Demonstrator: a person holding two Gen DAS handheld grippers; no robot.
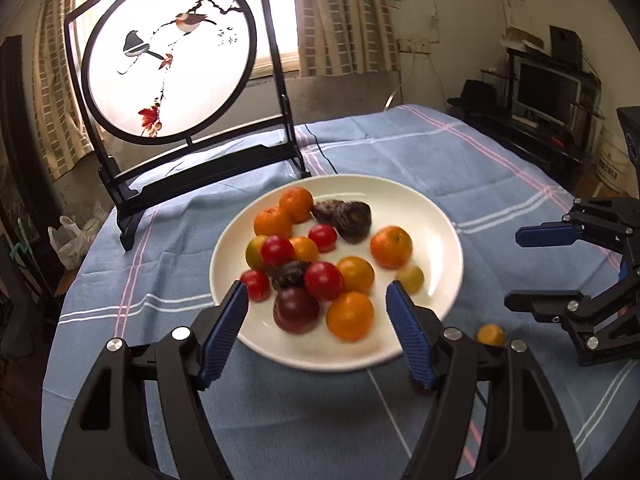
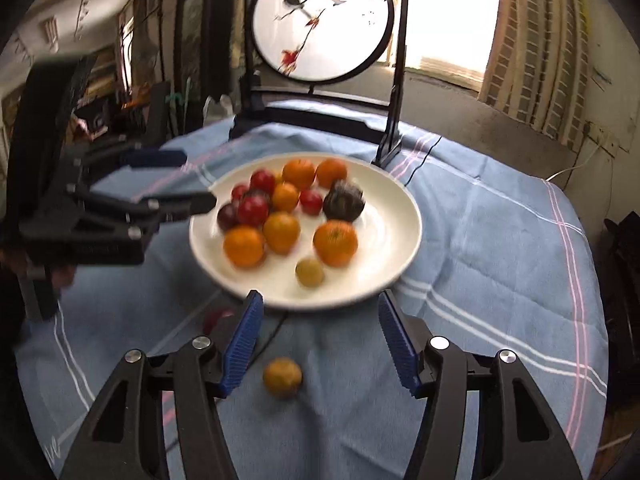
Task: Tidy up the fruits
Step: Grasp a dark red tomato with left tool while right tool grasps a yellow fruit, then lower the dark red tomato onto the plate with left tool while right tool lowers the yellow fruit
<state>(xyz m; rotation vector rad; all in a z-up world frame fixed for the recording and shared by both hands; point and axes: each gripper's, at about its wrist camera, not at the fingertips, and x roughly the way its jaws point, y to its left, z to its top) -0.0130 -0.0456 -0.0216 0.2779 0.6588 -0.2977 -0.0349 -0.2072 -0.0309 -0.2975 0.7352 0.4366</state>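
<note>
On the blue checked cloth of the counter point(image 2: 500, 248), a white plate point(image 2: 392, 216) already carries most of the fruit: oranges, red cherry tomatoes, a dark purple one and a small yellow-green one. Two pieces lie off it. A small orange fruit point(image 2: 282, 377) sits at 6 o'clock from the plate, between the fingers of the right tongs point(image 2: 320, 340), which stand wide and hold nothing. A red fruit point(image 2: 216, 319) shows half hidden behind the right tongs' left finger, at about 7 o'clock from the plate.

The left tongs point(image 1: 316, 316), also wide and empty, hover over the plate's near rim.

The step in hand looks like gathering the strays. My advice: drop the right tongs straight down so the pads bracket the orange fruit at its widest, close gently since round fruit rolls and soft skin bruises, then lift clear of the rim and release low into the bare patch at the plate's 3 o'clock.
</note>
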